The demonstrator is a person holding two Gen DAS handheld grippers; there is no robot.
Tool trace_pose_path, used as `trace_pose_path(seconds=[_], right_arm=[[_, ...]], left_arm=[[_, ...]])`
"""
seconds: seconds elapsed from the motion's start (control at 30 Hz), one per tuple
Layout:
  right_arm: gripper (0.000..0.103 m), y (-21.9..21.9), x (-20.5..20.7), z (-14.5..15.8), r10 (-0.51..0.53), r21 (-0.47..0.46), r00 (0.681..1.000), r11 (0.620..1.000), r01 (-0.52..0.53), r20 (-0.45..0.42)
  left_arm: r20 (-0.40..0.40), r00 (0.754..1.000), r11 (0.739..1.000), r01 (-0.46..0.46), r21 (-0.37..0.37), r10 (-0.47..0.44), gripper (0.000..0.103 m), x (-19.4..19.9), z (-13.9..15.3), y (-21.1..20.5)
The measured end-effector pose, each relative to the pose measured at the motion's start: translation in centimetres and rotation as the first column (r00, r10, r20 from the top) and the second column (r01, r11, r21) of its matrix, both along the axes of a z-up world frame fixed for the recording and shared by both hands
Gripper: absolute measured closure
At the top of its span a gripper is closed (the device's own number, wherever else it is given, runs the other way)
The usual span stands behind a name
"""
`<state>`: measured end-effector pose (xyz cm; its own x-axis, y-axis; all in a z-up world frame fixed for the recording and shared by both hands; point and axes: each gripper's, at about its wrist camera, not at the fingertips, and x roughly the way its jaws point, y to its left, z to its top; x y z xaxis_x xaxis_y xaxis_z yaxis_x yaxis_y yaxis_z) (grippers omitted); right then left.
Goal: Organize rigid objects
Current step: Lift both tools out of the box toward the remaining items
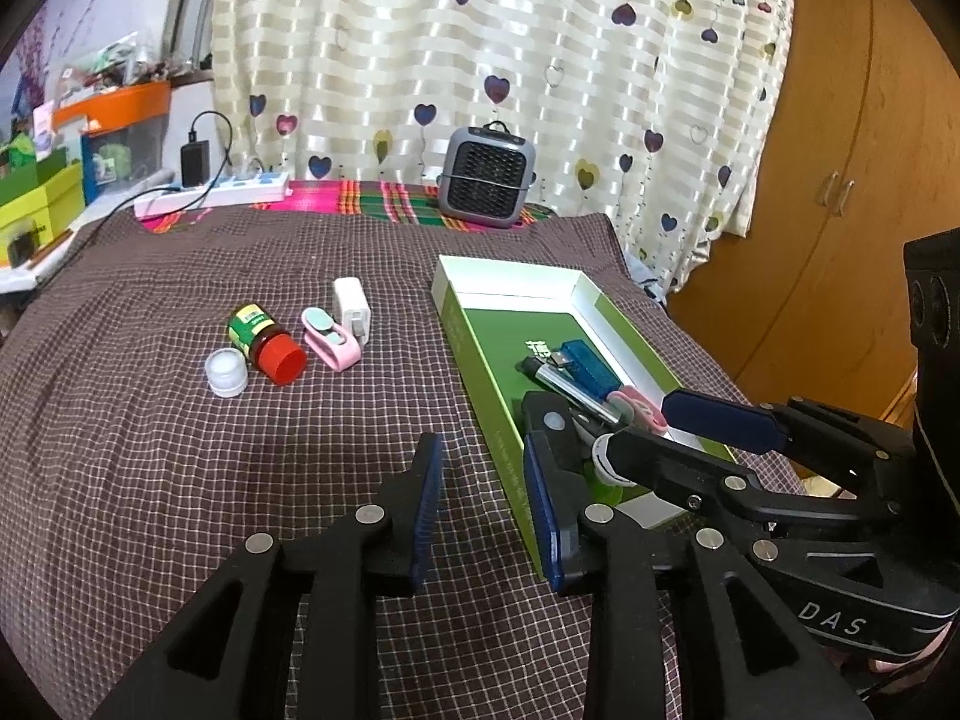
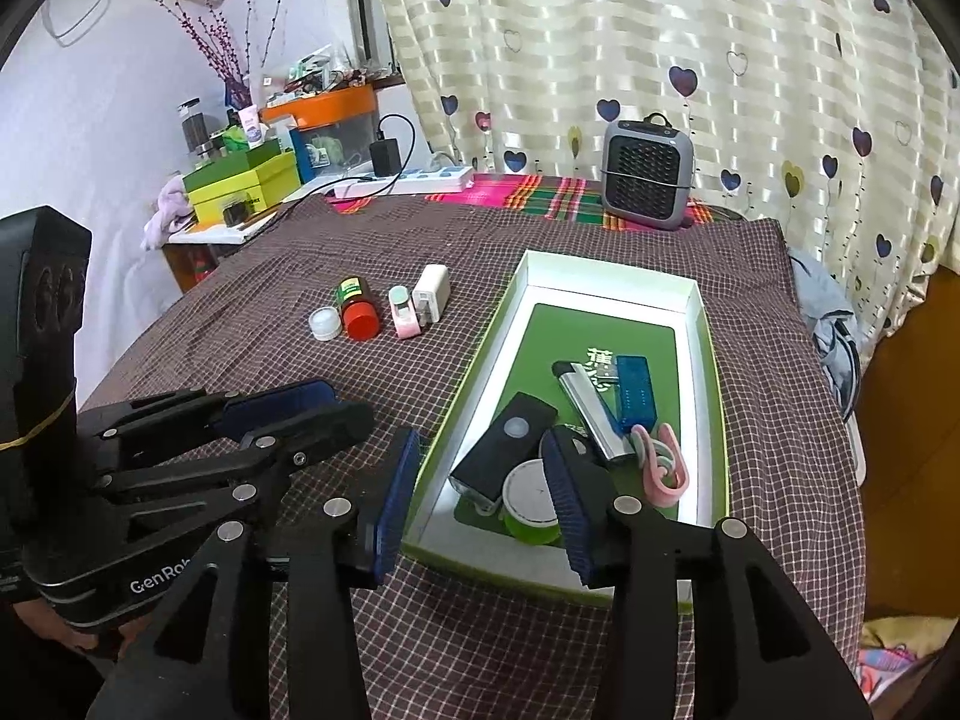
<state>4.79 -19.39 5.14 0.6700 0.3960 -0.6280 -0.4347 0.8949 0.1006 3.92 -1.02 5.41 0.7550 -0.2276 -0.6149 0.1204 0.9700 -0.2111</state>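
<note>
The left gripper (image 1: 483, 510) points down and forward over the checked cloth of the tabletop (image 1: 180, 450), just left of the green box (image 2: 711, 396); its fingers (image 1: 427, 498) stand partly open with only cloth between them and grip nothing. Left of centre on the cloth lie a white cap (image 1: 226, 372), a red-capped bottle (image 1: 267, 343) on its side, a pink clip (image 1: 330, 339) and a white charger (image 1: 352, 311), close together in a row and well apart from the box. The right gripper (image 2: 486, 498) points down over the near end of the box, its fingers (image 2: 570, 504) apart and closed on nothing; its left finger is outside the box wall, its right finger over the contents. The right wrist view shows the box interior in full: a black device (image 2: 504, 450) and a green-and-white round container (image 2: 531, 510) at the near end, then a silver lighter (image 2: 591, 414), a blue USB device (image 2: 636, 396) and a pink ring-shaped clip (image 2: 663, 468). In the left wrist view the right gripper hides the near end of the box. A grey heater (image 2: 648, 177) stands at the far edge of the tabletop, before the heart-patterned curtain (image 2: 660, 30).
</note>
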Motion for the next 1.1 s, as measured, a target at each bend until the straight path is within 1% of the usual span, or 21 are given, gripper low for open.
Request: trace_pose_path(seconds=[0.73,1.1], right_arm=[[0.058,1.6,0.5,0.0,0.023,-0.007,1.000,1.000,-0.023,-0.005],[0.058,2.6,1.0,0.0,0.050,-0.008,0.999,0.999,-0.050,-0.004]], left_arm=[[-0.010,0.999,0.999,-0.037,-0.024,0.037,0.075,0.1,-0.3,2.1],[-0.003,0.999,0.998,-0.055,-0.035,0.055,0.075,0.2,-0.2,2.9]])
